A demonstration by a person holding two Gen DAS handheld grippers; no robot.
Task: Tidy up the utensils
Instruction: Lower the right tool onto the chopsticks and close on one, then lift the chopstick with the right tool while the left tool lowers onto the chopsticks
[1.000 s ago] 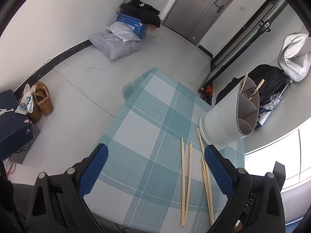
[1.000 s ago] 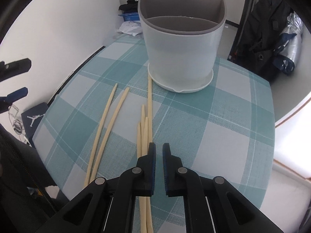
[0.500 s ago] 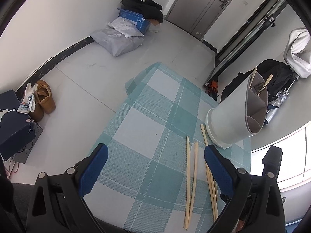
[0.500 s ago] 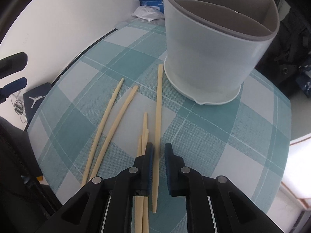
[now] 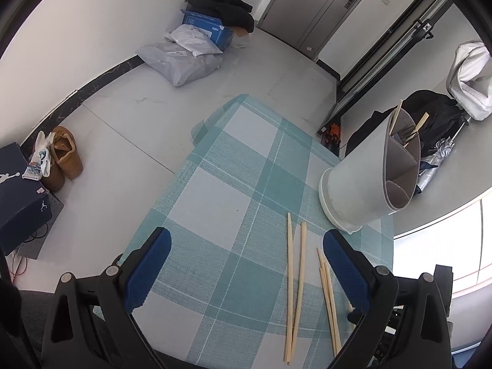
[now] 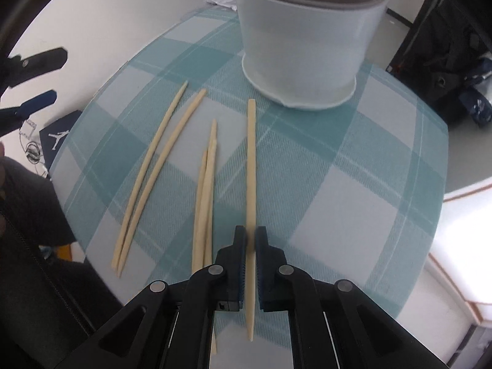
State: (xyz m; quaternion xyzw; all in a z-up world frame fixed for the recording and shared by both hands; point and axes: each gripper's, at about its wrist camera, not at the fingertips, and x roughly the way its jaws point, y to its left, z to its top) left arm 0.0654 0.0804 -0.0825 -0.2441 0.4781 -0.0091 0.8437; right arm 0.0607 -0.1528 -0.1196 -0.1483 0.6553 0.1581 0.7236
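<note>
Right gripper [image 6: 250, 247] pinched nearly shut around one pale chopstick [image 6: 251, 169], pads pressing its lower third, tip aimed toward 12 o'clock at the white divided holder [image 6: 303, 52]. Left gripper [image 5: 246, 273] wide open, nothing between its pads, hovering over the checked cloth [image 5: 221, 196]. Four more loose chopsticks [image 6: 160, 166] lying at about 10 o'clock from the held one. Probably light, stiff, smooth and prone to swivel: better gripped nearer the middle, firmly.
</note>
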